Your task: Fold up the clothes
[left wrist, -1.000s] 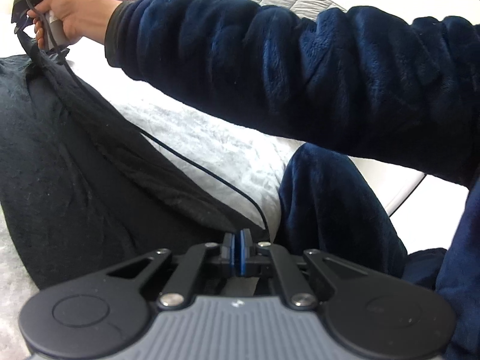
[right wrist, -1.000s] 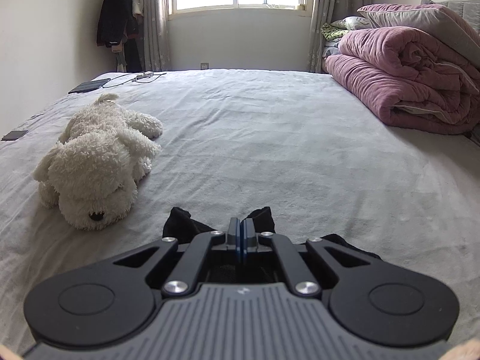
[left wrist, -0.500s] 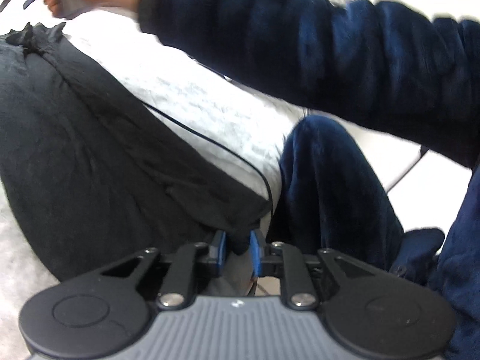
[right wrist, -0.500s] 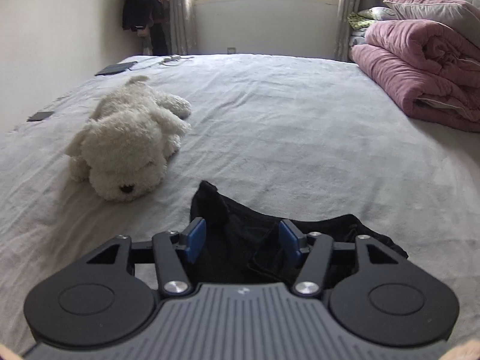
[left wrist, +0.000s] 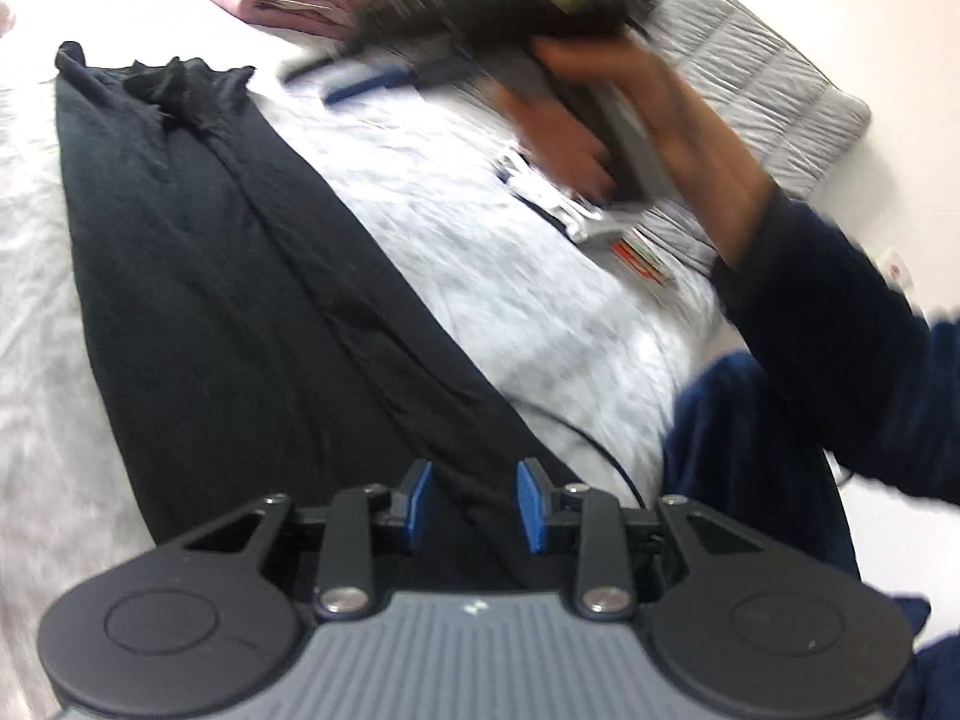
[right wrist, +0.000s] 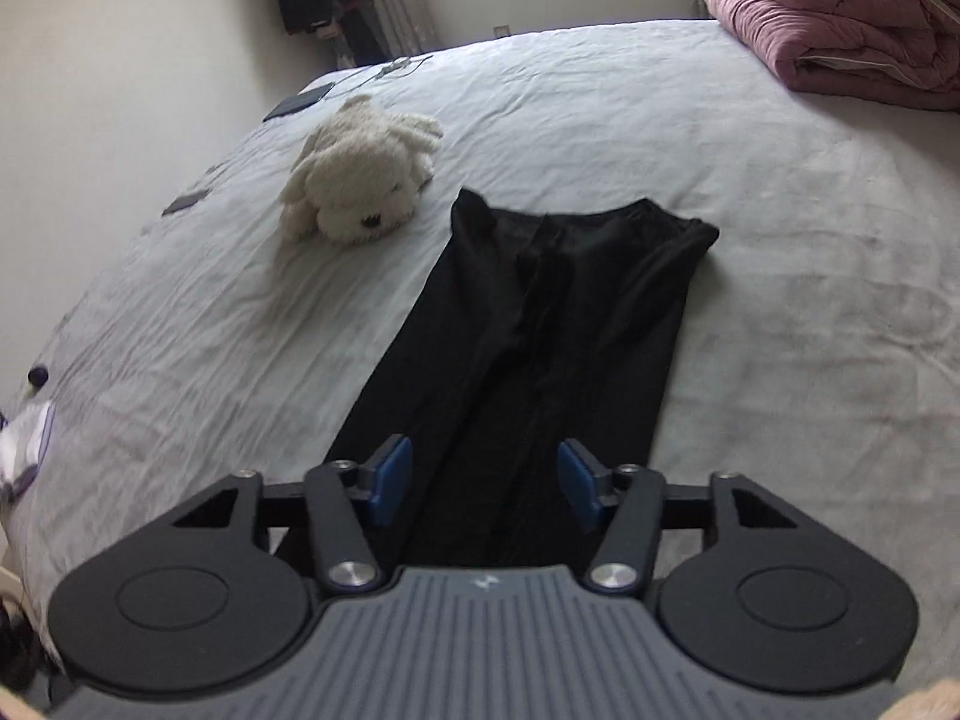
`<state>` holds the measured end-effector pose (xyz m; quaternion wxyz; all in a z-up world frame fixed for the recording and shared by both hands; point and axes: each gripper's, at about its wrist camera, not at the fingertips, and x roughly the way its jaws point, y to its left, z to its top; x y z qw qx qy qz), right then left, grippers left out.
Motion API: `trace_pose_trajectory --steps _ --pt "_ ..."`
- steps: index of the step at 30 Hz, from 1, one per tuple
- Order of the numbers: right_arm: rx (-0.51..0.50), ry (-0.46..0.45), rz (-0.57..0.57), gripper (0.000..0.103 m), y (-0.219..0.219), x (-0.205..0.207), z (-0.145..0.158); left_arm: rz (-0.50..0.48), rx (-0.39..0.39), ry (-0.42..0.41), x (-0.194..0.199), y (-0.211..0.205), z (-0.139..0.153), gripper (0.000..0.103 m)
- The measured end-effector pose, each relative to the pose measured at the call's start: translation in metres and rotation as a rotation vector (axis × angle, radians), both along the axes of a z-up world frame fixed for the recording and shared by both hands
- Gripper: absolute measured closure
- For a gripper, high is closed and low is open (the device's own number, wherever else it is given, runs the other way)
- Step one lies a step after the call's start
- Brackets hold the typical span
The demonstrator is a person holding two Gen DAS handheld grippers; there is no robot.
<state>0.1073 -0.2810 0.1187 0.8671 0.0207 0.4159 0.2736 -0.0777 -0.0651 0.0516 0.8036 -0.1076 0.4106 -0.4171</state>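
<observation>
A long black garment (right wrist: 540, 324) lies stretched flat on the pale bed sheet (right wrist: 780, 240); its far end is bunched (left wrist: 180, 84). My left gripper (left wrist: 474, 504) hovers over the garment's near end. Its blue pads (left wrist: 420, 501) are apart and opening, with cloth below them and nothing pinched. My right gripper (right wrist: 483, 483) is over the same garment, jaws wide but closing, gripping nothing. In the left wrist view a hand (left wrist: 630, 120) in a dark blue sleeve carries the right gripper (left wrist: 360, 75), blurred, above the bed.
A white plush dog (right wrist: 360, 180) lies just left of the garment's far end. A folded pink duvet (right wrist: 840, 30) sits at the back right. Small packets (left wrist: 600, 228) and a grey quilted pillow (left wrist: 750, 60) lie on the right. A black cable (left wrist: 600, 450) trails across the sheet.
Both grippers went from shut on the black cloth to parted jaws and let it go. The right gripper pulled back fast from the far end, and the garment now lies laid out.
</observation>
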Motion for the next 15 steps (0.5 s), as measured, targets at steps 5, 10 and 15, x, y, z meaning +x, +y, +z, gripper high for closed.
trace_pose_trajectory --steps 5,10,15 --pt "-0.039 0.015 0.035 0.064 0.011 -0.041 -0.025 0.159 -0.017 0.008 0.029 0.017 0.008 0.072" --pt "-0.054 0.042 0.063 0.064 0.016 -0.050 -0.056 0.308 -0.051 0.032 0.058 0.038 0.012 0.071" --pt "-0.131 -0.022 0.084 0.091 0.026 -0.057 -0.067 0.383 -0.060 0.085 0.076 0.040 0.003 0.071"
